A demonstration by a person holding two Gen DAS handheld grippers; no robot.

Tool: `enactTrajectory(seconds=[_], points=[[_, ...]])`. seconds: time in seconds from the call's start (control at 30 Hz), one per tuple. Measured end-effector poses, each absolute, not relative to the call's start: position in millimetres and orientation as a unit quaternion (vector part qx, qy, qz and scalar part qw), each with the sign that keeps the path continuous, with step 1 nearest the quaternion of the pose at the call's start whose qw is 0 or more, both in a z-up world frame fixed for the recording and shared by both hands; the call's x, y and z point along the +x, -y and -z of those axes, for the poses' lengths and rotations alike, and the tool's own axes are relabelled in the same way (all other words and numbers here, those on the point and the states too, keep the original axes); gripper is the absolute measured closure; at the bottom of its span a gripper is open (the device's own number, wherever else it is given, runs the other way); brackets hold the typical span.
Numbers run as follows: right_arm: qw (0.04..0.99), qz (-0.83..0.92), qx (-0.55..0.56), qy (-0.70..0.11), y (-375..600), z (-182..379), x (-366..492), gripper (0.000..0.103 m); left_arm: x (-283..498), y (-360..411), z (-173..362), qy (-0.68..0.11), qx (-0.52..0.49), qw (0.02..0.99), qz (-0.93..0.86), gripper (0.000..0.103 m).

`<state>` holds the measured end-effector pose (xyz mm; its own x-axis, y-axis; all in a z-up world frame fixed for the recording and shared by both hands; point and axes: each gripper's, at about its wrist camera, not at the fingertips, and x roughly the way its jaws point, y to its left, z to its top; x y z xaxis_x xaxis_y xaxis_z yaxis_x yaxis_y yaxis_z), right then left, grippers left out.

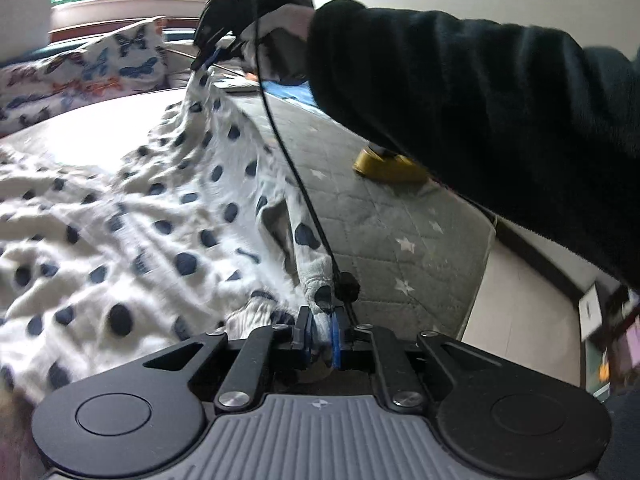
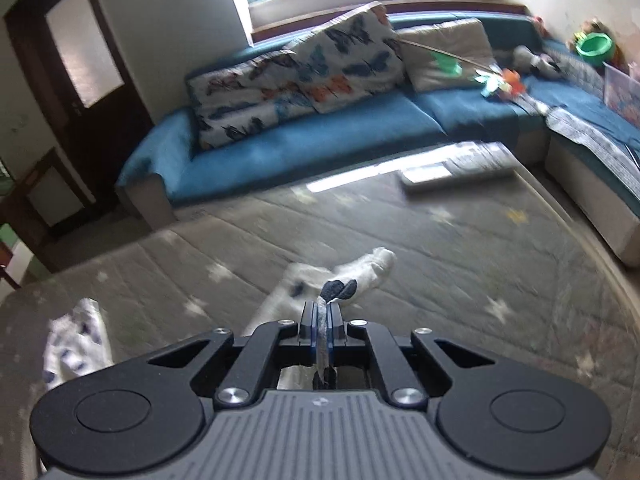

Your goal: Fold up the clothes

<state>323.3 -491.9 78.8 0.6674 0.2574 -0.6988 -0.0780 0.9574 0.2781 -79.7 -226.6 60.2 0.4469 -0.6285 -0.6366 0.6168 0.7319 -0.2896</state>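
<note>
A white garment with dark blue polka dots (image 1: 132, 208) lies spread and partly lifted over a grey star-patterned mat (image 1: 380, 200). My left gripper (image 1: 322, 320) is shut on one edge of it near the camera. My right gripper (image 1: 210, 58) shows at the top of the left wrist view, shut on the far edge and holding it up. In the right wrist view my right gripper (image 2: 321, 314) is shut on the dotted cloth (image 2: 340, 284), which hangs forward over the mat (image 2: 440, 264).
A blue sofa (image 2: 320, 132) with butterfly cushions (image 2: 296, 80) and toys runs along the far wall. A yellow object (image 1: 386, 166) lies on the mat under the dark sleeve (image 1: 480, 100). A dark door (image 2: 76, 80) stands at left.
</note>
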Motion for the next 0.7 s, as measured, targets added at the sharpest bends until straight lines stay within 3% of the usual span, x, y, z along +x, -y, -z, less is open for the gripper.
enactTrajectory(seconds=[0.37, 0.7], points=[[0.916, -0.176, 0.082, -0.352, 371.7, -142.8, 333.9, 0.099, -105.1, 140.4, -68.8, -0.351, -0.129, 0.881, 0.289, 0.093], [0.896, -0.246, 0.047, -0.368, 258.0, -127.0, 334.9, 0.099, -112.8, 86.4, -48.7, -0.386, -0.177, 0.878, 0.219, 0.093]])
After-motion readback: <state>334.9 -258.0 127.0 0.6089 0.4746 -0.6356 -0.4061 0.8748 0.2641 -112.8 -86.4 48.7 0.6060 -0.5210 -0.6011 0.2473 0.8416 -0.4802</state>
